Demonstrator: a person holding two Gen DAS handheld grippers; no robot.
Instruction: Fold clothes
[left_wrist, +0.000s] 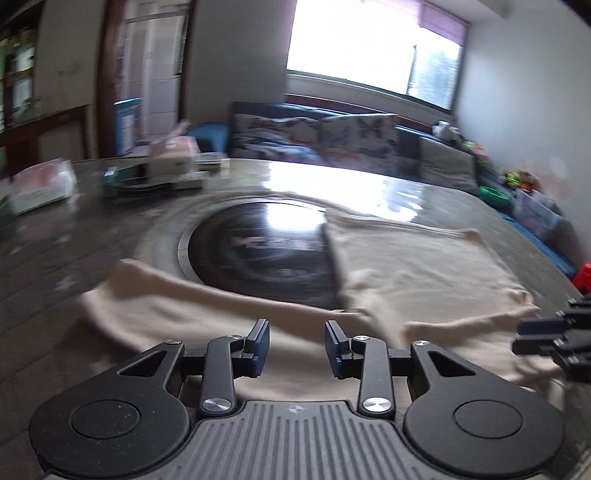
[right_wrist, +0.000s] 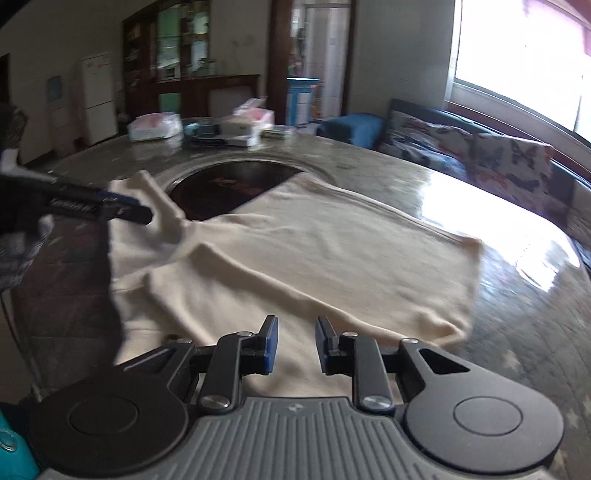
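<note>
A cream garment (left_wrist: 406, 273) lies spread on a round marble table (left_wrist: 92, 240), partly over the dark round centre plate (left_wrist: 258, 251). One sleeve (left_wrist: 166, 295) stretches to the left. My left gripper (left_wrist: 296, 343) is open and empty, low over the garment's near edge. My right gripper shows at the right edge (left_wrist: 532, 339) of the left wrist view. In the right wrist view the garment (right_wrist: 332, 251) lies flat with a fold ridge, and my right gripper (right_wrist: 296, 339) is open and empty above its near edge. My left gripper (right_wrist: 122, 210) hovers by the sleeve there.
Tissue packs (right_wrist: 155, 125) and boxes (right_wrist: 243, 125) sit at the table's far side. A sofa with butterfly cushions (left_wrist: 314, 136) stands under a bright window (left_wrist: 369, 44). Toys and bins (left_wrist: 517, 188) lie at the right. Cabinets and a fridge (right_wrist: 98, 99) stand at the back.
</note>
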